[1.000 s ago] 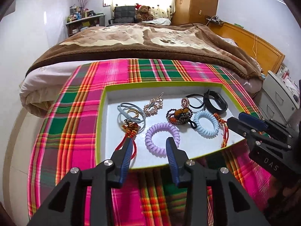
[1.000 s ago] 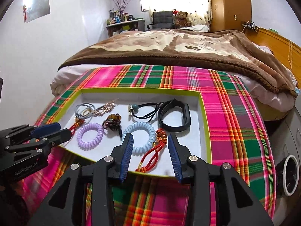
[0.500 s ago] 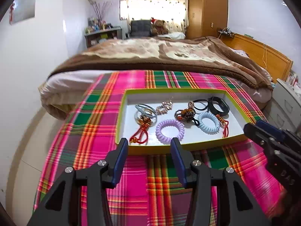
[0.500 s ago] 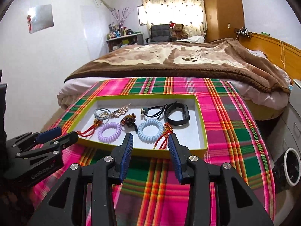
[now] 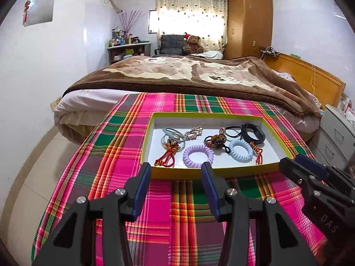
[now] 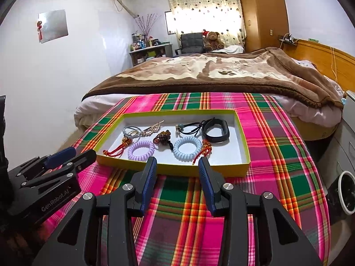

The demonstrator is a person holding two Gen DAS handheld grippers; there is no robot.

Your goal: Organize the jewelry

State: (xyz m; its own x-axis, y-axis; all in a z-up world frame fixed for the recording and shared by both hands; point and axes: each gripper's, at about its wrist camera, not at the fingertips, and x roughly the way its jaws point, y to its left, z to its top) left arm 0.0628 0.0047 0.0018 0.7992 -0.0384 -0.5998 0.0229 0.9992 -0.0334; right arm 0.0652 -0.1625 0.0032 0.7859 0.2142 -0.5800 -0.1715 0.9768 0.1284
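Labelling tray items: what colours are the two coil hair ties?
One lilac, one light blue; clearest in the right wrist view.

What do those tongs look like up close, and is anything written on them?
Both tongs, left and right, are matte black angular plastic with silver screws and ridged blue pads on the fingers. The left one's side reads "GenRobot.AI"; the right one's reads "DAS". No cables or sleeves show.

A home bedroom: blanketed bed (image 5: 188, 75), wardrobe (image 5: 249, 20), teddy bear (image 5: 193, 44) (apparently Santa-hatted), curtained window (image 5: 190, 15).
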